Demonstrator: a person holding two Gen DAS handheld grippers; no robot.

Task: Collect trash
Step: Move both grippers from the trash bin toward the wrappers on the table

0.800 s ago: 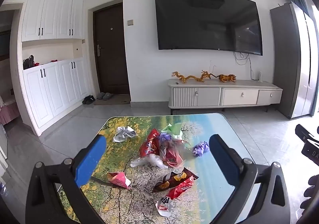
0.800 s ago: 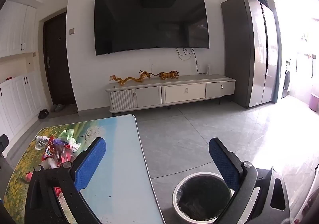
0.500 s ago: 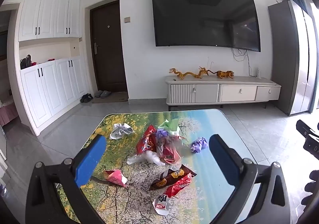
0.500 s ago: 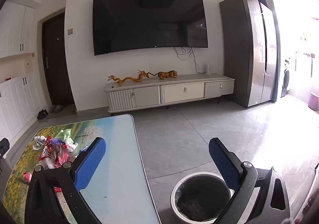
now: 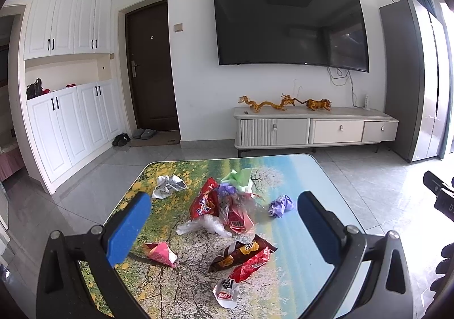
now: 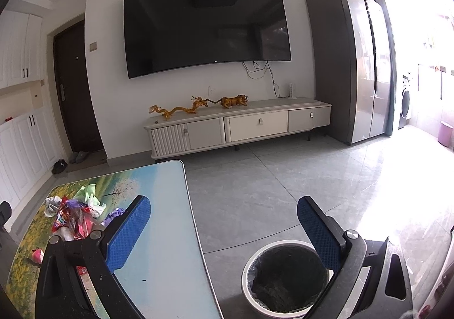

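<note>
Both your claws gape empty, but the left gripper (image 5: pixel 224 231) has the wrappers (image 5: pixel 227 211) dead ahead at twelve o'clock, while the right gripper (image 6: pixel 224 231) sees them off at nine o'clock.

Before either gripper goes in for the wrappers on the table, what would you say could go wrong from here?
1. The middle pile overlaps: red snack bags, clear plastic and purple paper. A grab there may drag or scatter neighbours.
2. The purple paper ball is light and loose; open fingers could nudge it away toward the table edge.
3. The trash bin stands on the floor beside the table, so thin wrappers may slip out on the way over.
</note>
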